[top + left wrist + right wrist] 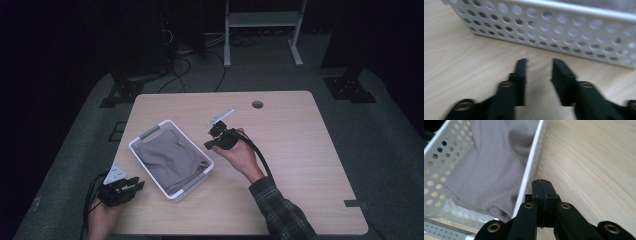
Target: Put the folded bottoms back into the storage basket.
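A dim room with dark flooring and trailing cables surrounds a pale wooden table (280, 165), which has a round cable hole (257, 104) near its far edge. At the near left corner of the table, the left gripper (134, 186) sits low in the person's left hand (102, 217), its grey three-cornered plate on top; in the left gripper view its two black jaws stand apart with bare wood between them, pointed at the perforated side wall of the basket and just short of it. Right of that, toward the middle of the table, lies the white perforated basket (141, 139), set at an angle to the table's edges, with a grey cloth (170, 157) bunched inside it and filling most of its floor. Just beside the basket's far right side, the right gripper (210, 144) is held in the right hand (243, 155), a plaid sleeve (280, 210) behind it. In the right gripper view its jaws are pressed together with nothing between them, their tips above the table right next to the basket's white rim, and the cloth lies in folds just past that rim.
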Demonstrator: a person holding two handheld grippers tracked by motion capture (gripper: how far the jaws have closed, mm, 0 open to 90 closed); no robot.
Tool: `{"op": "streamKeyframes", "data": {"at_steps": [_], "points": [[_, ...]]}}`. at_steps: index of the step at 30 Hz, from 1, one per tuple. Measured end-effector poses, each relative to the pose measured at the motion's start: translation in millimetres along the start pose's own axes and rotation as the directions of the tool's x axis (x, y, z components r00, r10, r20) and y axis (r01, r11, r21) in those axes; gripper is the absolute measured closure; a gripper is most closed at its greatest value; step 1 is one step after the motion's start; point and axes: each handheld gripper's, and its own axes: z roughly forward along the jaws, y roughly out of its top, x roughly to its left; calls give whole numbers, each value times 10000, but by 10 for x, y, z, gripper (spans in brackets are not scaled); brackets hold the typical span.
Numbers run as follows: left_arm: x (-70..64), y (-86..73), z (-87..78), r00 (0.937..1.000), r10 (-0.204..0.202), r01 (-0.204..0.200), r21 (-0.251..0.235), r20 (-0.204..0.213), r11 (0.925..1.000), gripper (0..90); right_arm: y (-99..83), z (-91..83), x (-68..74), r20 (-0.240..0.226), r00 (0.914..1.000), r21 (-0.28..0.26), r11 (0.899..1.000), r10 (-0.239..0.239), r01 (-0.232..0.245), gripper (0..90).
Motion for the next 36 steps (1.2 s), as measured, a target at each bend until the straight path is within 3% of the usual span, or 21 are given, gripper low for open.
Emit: {"op": "streamKeyframes", "data": {"at_steps": [3, 13, 26, 36], "points": [[89, 122, 13, 9983, -288, 289, 10, -498, 9996, 899, -66, 32, -43, -59, 9999, 82, 9999, 134, -133, 893], [277, 315, 112, 9877, -929, 918, -142, -1255, 9957, 900, -171, 109, -46, -349, 9993, 332, 9994, 118, -106, 895], [321, 469, 263, 9869, -1092, 1061, -318, -1189, 9938, 900, -273, 87, 18, -794, 9966, 290, 9993, -219, 243, 895], [262, 639, 415, 9921, -1017, 989, -409, -728, 9943, 899, -397, 27, 48, -931, 9952, 375, 9987, -304, 340, 895]]}}
